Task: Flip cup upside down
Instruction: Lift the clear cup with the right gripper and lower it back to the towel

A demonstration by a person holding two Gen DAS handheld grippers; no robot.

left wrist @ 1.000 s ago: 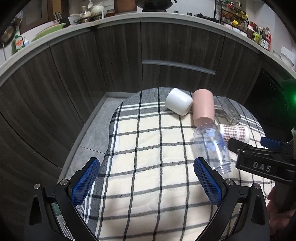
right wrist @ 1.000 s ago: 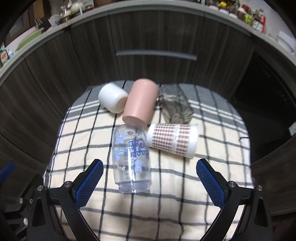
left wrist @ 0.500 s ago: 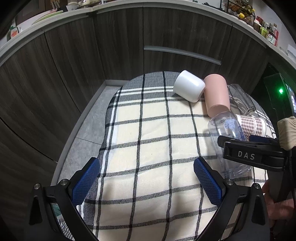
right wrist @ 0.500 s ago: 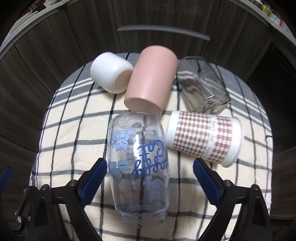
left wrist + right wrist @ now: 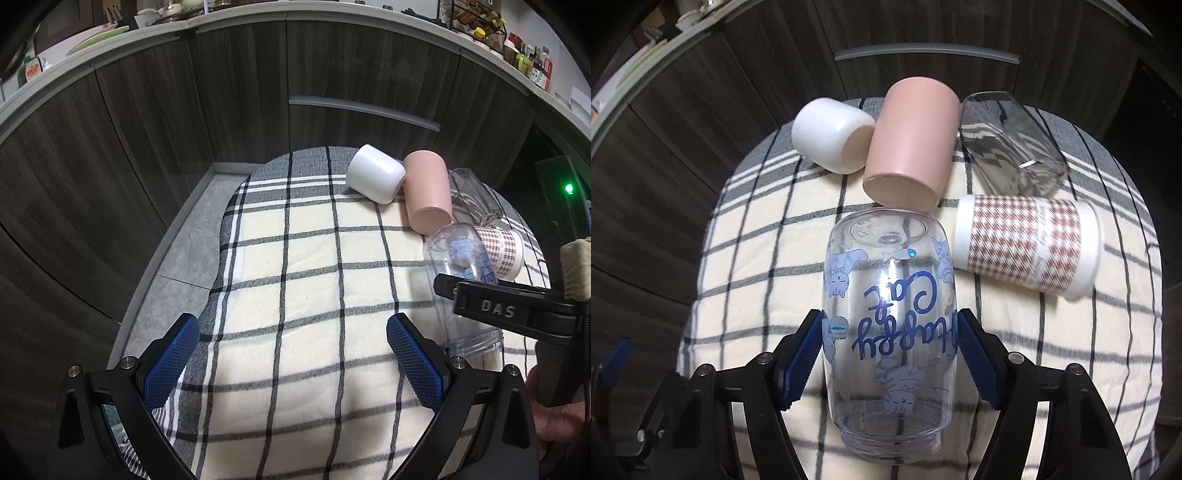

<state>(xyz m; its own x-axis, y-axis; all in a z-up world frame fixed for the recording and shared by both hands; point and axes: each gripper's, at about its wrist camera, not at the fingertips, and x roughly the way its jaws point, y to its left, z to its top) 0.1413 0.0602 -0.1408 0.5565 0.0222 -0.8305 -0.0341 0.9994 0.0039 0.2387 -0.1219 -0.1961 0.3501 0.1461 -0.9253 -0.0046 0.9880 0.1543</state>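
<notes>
Since a second ago, the right gripper [image 5: 890,354] has been brought forward and down over the cream cloth with dark check lines [image 5: 295,295], so that its blue pads, which stood wide apart short of the cups, are now set against the two sides of the clear plastic cup printed with blue cats and blue lettering [image 5: 886,325]; the left gripper [image 5: 291,362] has barely been moved. The clear cup is seen lying on its side on the cloth, its long axis running straight away from the right gripper: the open threaded mouth is turned toward the camera and the closed rounded base is pointed toward the cabinets. The jaws are closed to about the width of the cup's body, near its middle, and both pads appear to be touching the wall; whether a firm squeeze is applied cannot be told. The base is touching or nearly touching the rim of the matte pink cylindrical cup [image 5: 910,144], also on its side, and the white paper cup with a brown houndstooth band [image 5: 1027,245] is lying just beside it on the right. A clear glass tumbler [image 5: 1008,144] and a small white rounded cup [image 5: 831,138] are lying farther back. The left gripper is held wide open over bare cloth, holding nothing, well to the left of the clear cup, so the right one is judged the nearer.
</notes>
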